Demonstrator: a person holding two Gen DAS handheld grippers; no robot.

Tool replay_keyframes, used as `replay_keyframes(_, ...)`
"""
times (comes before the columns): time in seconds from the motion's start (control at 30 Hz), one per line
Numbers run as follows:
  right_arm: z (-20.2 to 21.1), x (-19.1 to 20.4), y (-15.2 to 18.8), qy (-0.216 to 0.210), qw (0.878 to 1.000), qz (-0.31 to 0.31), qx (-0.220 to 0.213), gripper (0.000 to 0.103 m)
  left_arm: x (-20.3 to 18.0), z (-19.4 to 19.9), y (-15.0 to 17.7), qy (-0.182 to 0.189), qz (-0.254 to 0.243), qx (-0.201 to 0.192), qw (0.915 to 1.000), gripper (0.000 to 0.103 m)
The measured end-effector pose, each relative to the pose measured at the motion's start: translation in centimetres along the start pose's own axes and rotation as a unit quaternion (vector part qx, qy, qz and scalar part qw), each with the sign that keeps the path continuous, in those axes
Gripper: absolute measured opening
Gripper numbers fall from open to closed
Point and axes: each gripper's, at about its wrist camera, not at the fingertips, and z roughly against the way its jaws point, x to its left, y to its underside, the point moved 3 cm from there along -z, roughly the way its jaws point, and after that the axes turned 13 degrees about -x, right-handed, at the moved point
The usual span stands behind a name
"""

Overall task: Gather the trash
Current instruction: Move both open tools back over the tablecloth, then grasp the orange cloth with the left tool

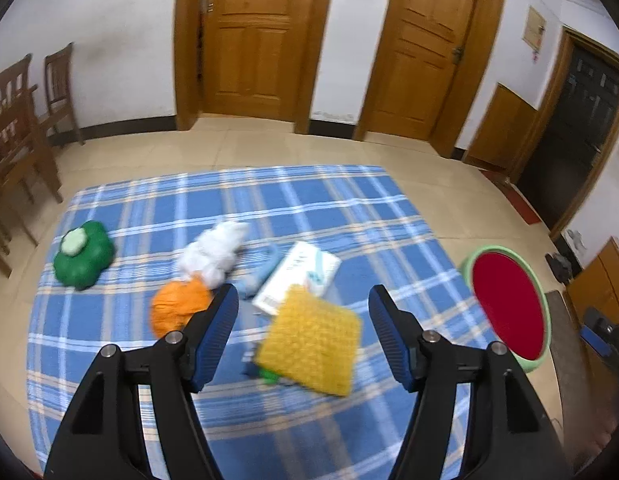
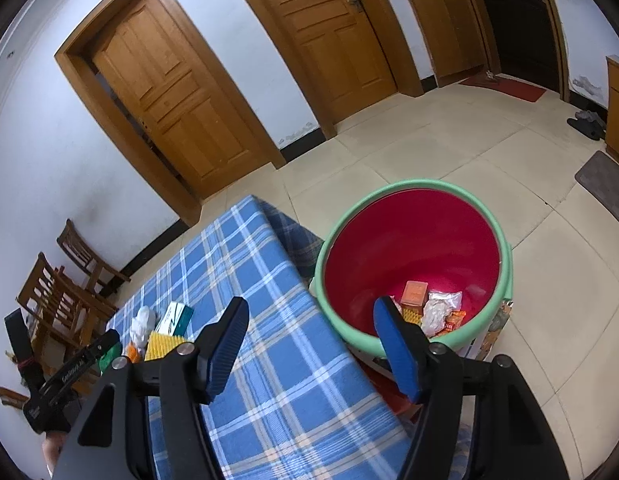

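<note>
On the blue plaid tablecloth (image 1: 349, 208) lie a yellow bumpy pad (image 1: 311, 344), a white carton (image 1: 297, 276), a crumpled white bag (image 1: 215, 254), an orange bag (image 1: 179, 306) and a green flower-shaped object (image 1: 83, 256). My left gripper (image 1: 303, 300) is open above the yellow pad, holding nothing. My right gripper (image 2: 311, 312) is open and empty over the table's edge, next to the red bin with a green rim (image 2: 413, 240). The bin holds an orange box (image 2: 414, 294) and wrappers (image 2: 439, 310). The left gripper also shows in the right wrist view (image 2: 75, 368).
The bin stands on the tiled floor right of the table (image 1: 509, 300). Wooden chairs (image 1: 13, 136) stand at the left. Two wooden doors (image 1: 253, 36) are behind. A small blue item (image 1: 265, 270) lies by the carton. Slippers (image 2: 587, 124) and a mat (image 2: 609, 184) lie on the floor.
</note>
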Motion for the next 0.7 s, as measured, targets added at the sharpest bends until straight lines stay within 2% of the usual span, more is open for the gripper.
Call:
replay_keyframes(0.37, -1.5, 2.2, 2.1, 0.004, 0.999, 0.025, 0.029, 0.071, 7.5, -2.3, 0.6, -0.059, 0.028, 0.017, 0.9977, 0.067)
replay_keyframes(0.7, -3.0, 3.4, 3.5, 0.015, 0.998, 0.038, 0.052, 0.072, 11.3, -5.5, 2.3, -0.074, 0.065, 0.046, 0.9941, 0.067)
